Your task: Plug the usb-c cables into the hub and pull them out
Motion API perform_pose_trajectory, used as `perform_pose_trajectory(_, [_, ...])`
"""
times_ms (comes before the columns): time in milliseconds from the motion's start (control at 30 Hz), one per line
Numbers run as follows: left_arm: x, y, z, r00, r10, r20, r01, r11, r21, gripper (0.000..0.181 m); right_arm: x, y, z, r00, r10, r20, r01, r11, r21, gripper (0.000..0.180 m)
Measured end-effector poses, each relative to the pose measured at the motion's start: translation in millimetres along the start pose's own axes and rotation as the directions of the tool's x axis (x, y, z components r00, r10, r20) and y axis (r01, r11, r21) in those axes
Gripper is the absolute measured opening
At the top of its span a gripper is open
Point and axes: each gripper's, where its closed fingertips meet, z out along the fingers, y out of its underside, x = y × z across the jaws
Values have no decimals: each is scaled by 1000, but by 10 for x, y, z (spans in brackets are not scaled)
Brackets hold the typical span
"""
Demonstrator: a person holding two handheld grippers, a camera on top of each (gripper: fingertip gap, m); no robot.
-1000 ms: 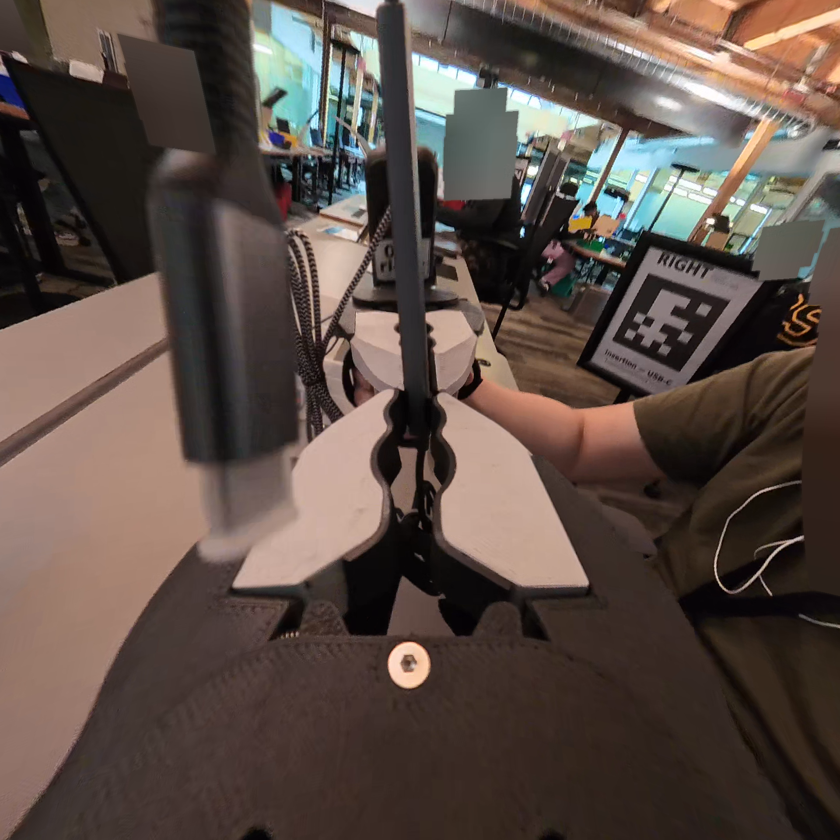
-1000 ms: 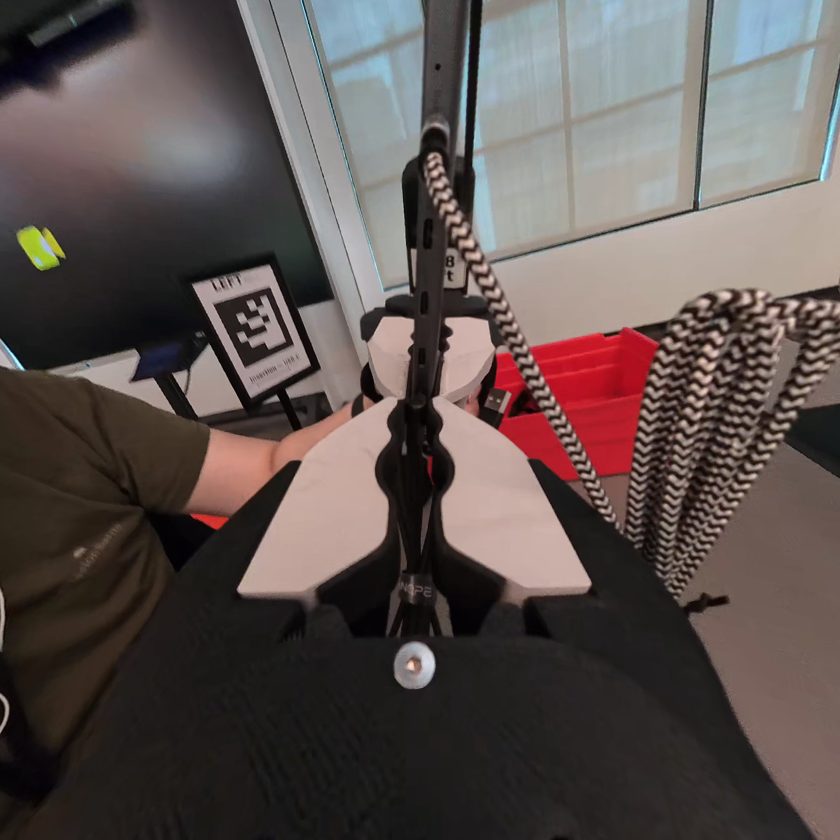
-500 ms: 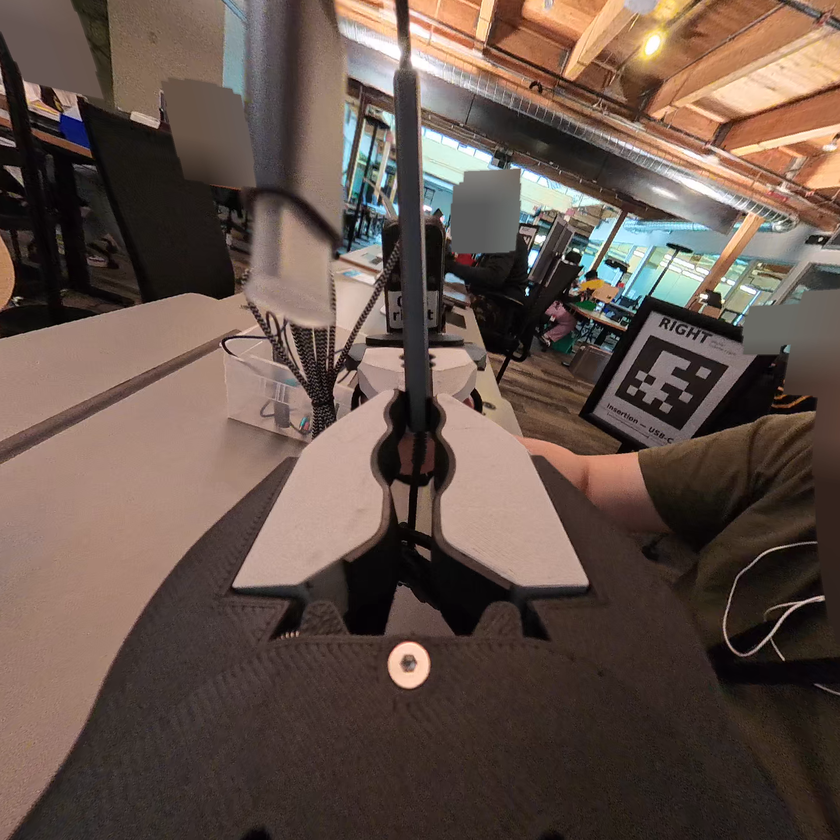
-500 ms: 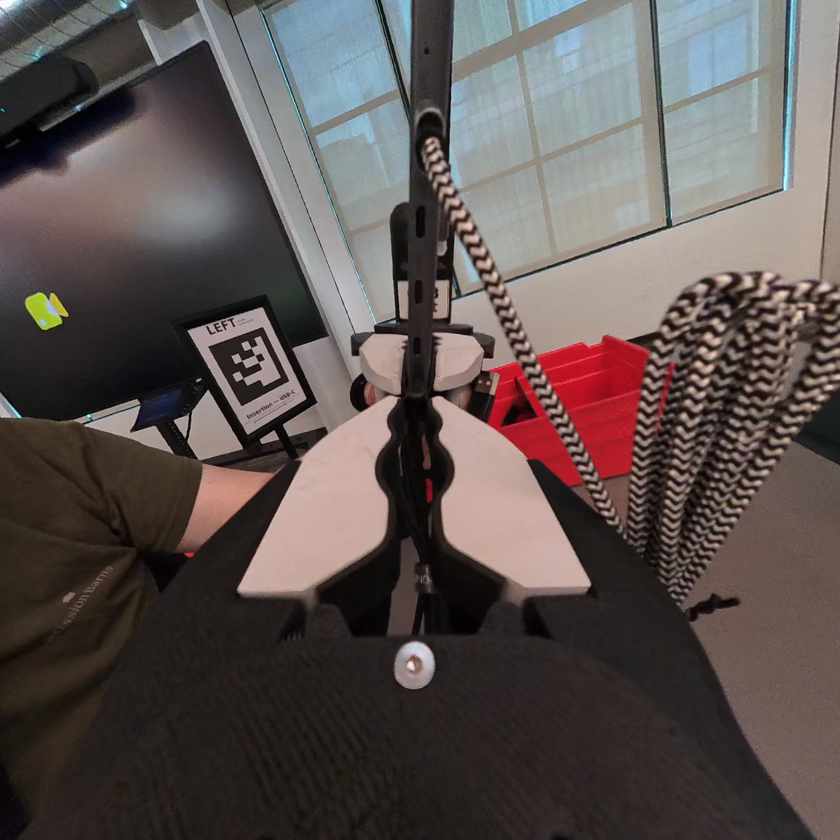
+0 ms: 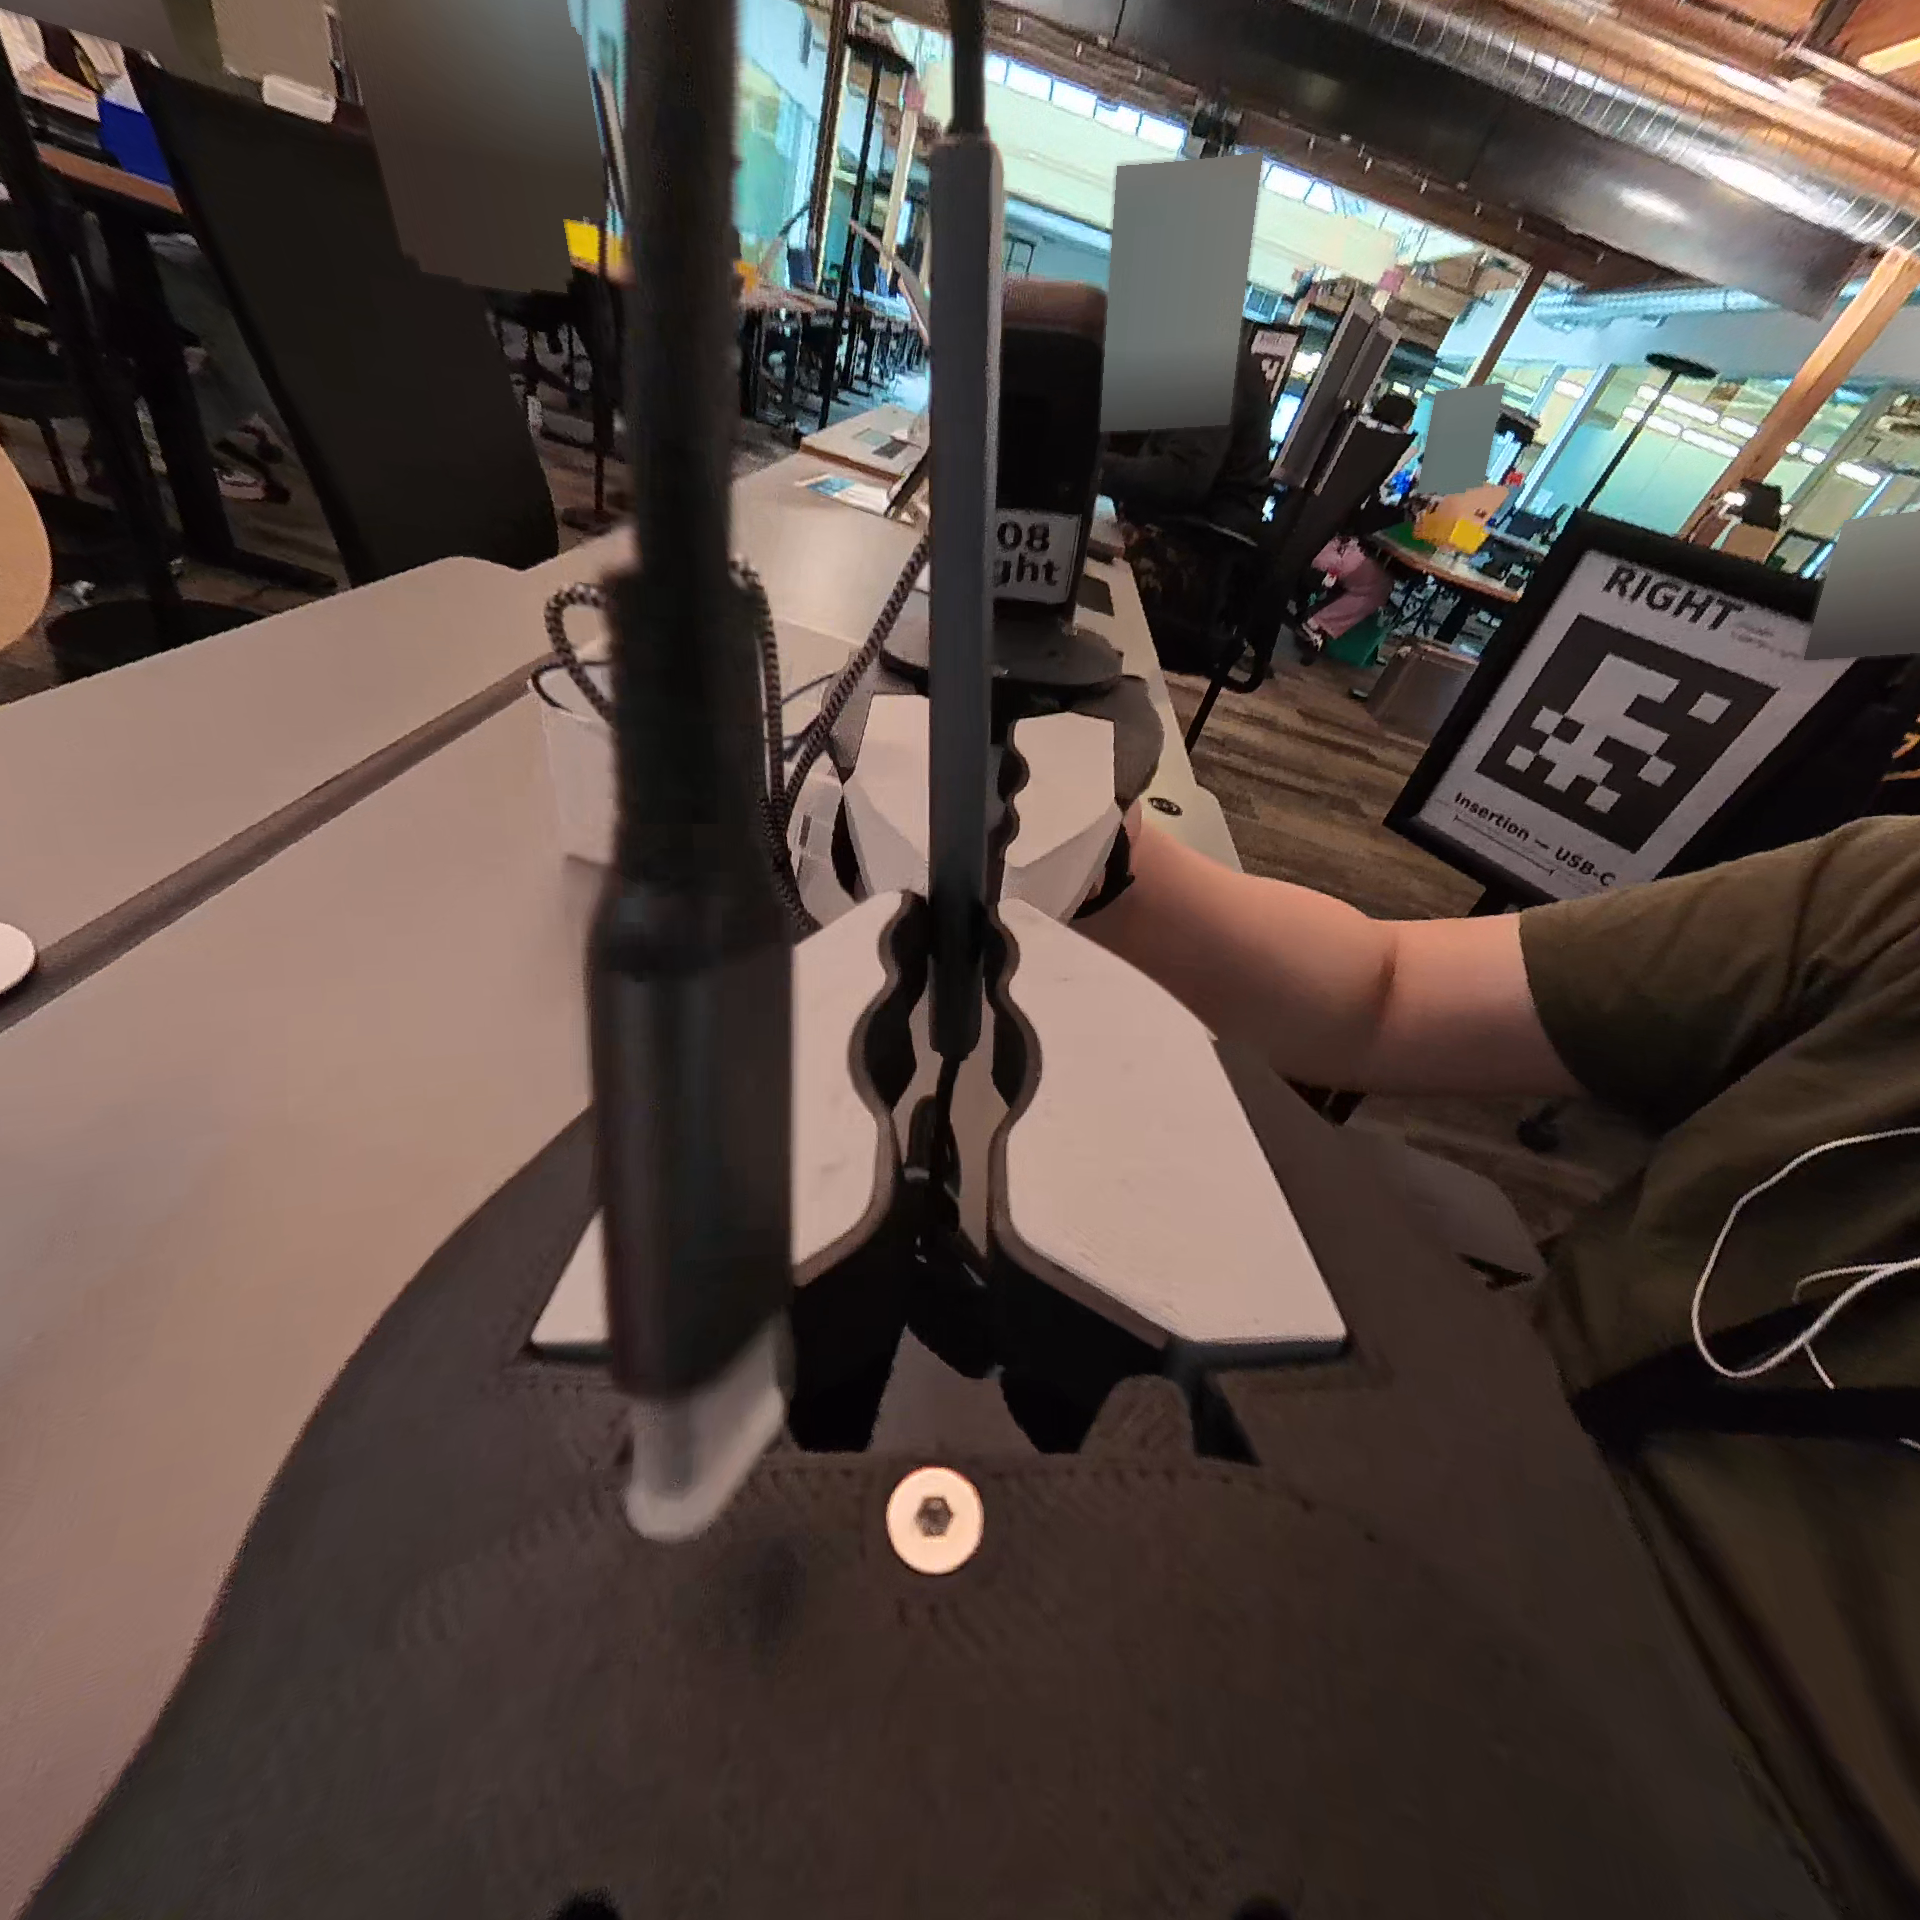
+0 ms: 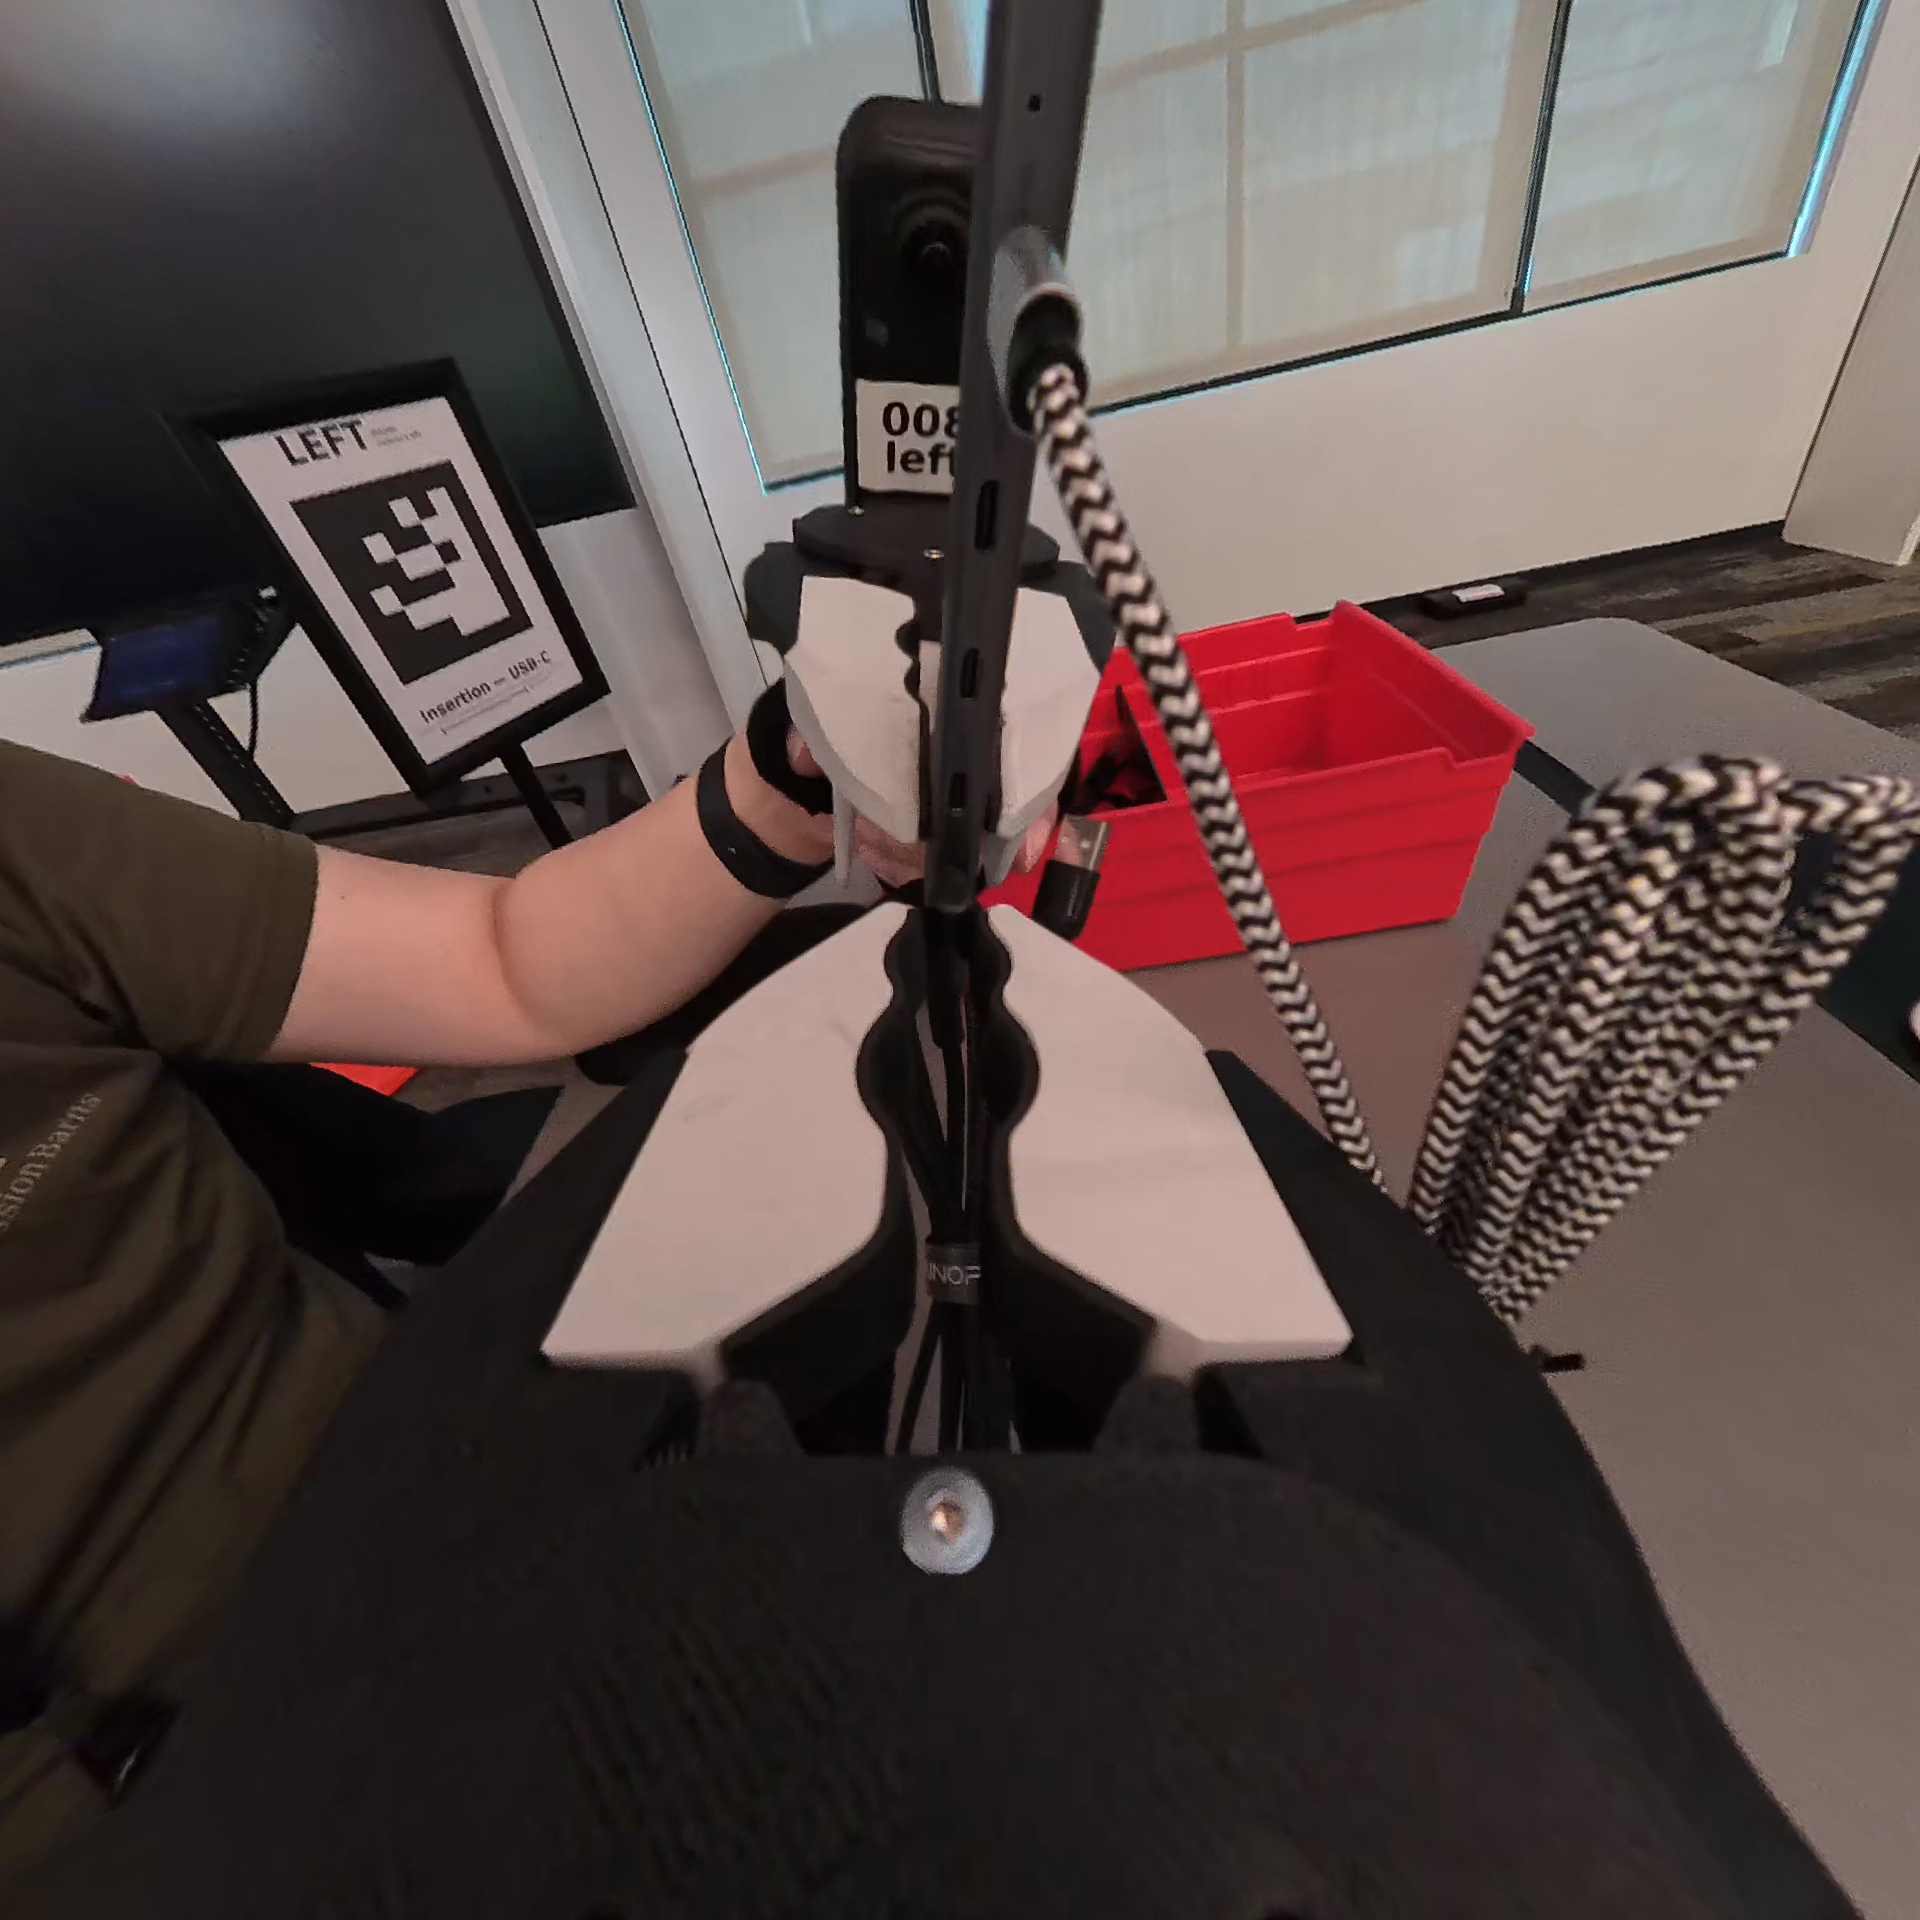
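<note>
The hub (image 5: 958, 582) — a thin grey bar — stands on edge between the two grippers, held from both sides: the left gripper (image 5: 951, 997) is clamped on its near end, and the right gripper (image 6: 948, 935) pinches it from the opposite side, its jaws closed on the bar and the thin black lead beneath. A braided usb-c cable (image 6: 1174, 707) is seated in a port on the hub's edge, its plug (image 6: 1023, 281) high on the bar. A second, loose connector (image 5: 691, 1174) now hangs close before the left camera with its metal tip pointing down over the gripper body; half a second ago it hung higher and the whole view tilted toward the ceiling. So the pair has tipped back level, and one cable looks plugged while this one is free — whether just pulled or awaiting insertion I cannot tell.

Looped striped cable (image 6: 1621, 997) hangs at the right, close enough to snag. A red bin (image 6: 1382, 748) sits behind on the table (image 5: 260, 1039), and a small white box (image 5: 577, 769) stands beyond the dangling connector.
</note>
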Motion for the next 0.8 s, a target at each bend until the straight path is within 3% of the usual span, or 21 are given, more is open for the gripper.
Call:
perform_pose_trajectory(267, [-9, 95, 12, 999, -33, -24, 32, 998, -52, 9, 9, 53, 6, 1000, 6, -1, -6, 999, -34, 8])
perform_pose_trajectory(800, [-29, 73, 47, 999, -34, -19, 34, 999, 7, 10, 35, 27, -25, 999, 26, -42, -28, 998, -48, 7])
